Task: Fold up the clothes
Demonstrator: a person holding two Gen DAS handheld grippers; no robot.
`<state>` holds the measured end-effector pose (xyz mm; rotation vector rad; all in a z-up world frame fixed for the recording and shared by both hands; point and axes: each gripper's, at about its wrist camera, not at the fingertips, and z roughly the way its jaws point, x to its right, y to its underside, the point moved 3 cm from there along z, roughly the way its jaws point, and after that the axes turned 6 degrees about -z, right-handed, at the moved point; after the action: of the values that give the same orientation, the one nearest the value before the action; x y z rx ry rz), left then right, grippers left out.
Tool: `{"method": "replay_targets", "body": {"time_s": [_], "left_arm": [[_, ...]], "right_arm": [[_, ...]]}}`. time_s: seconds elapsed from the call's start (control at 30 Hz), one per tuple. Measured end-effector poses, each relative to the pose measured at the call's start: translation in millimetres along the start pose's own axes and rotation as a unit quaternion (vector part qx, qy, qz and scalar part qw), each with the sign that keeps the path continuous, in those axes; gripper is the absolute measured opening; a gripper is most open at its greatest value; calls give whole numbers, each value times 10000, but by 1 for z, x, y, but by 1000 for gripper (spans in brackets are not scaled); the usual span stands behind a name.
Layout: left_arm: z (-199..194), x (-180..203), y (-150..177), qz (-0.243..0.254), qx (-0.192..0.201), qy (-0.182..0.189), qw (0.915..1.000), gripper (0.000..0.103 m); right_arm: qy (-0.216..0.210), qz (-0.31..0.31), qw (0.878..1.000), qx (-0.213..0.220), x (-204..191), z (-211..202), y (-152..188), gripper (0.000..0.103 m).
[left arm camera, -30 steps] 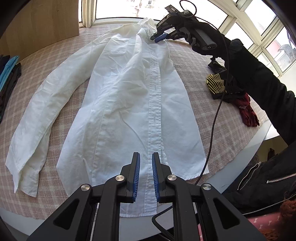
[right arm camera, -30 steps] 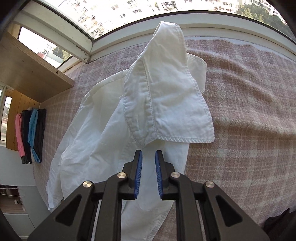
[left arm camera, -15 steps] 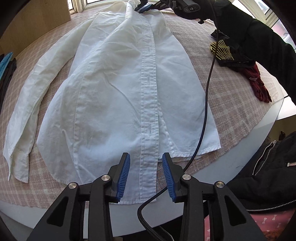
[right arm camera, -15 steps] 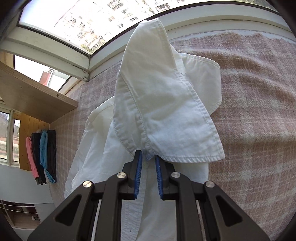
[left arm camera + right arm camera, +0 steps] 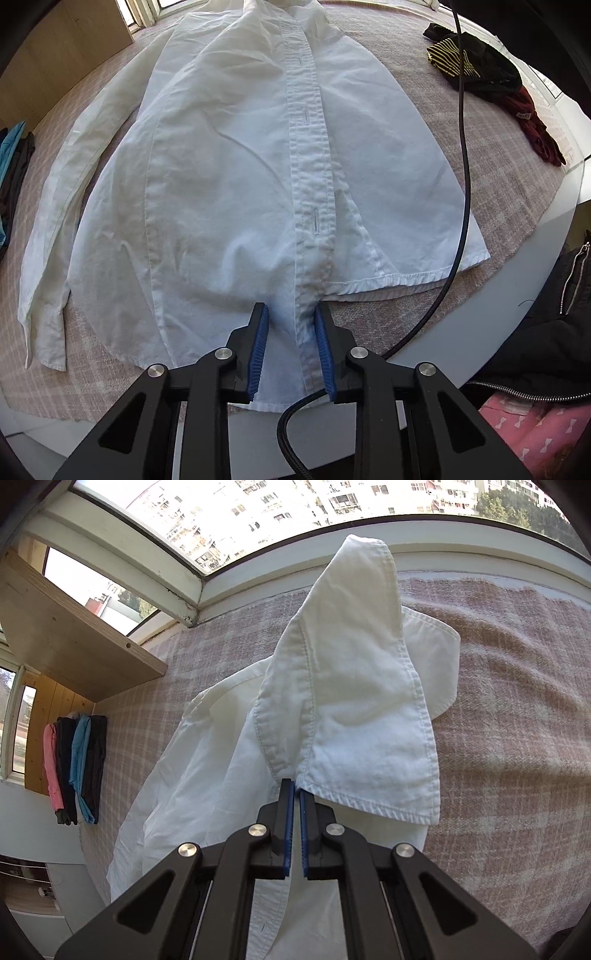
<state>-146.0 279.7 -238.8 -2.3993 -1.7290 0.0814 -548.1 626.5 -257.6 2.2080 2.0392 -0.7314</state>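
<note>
Presently:
Shirt [image 5: 229, 177]: white, flat on table [image 5: 436, 325] (front up).
Left gripper [image 5: 289, 334]: parted, straddling hem placket.
Right gripper [image 5: 294, 805]: pinching collar [image 5: 354, 716].

No words, numbers, brands or signs can be read in either view. The dark red garment [image 5: 537, 125] at the far right of the table carries a small pale tag [image 5: 523, 115], but whatever is printed on it is too small and blurred to make out.
</note>
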Motion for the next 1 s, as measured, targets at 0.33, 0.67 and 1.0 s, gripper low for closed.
{"method": "replay_targets", "body": {"time_s": [0.33, 0.67, 1.0], "left_arm": [[-50, -25, -13, -707, 388, 988, 9918, 1], [-64, 34, -61, 238, 506, 1827, 9816, 2], [-5, 48, -37, 542, -511, 2311, 9701, 1]], "right_arm": [[120, -388, 9990, 205, -18, -19, -2, 2], [595, -625, 9935, 737, -18, -81, -33, 2], [1671, -724, 9831, 190, 10, -41, -41, 2]]}}
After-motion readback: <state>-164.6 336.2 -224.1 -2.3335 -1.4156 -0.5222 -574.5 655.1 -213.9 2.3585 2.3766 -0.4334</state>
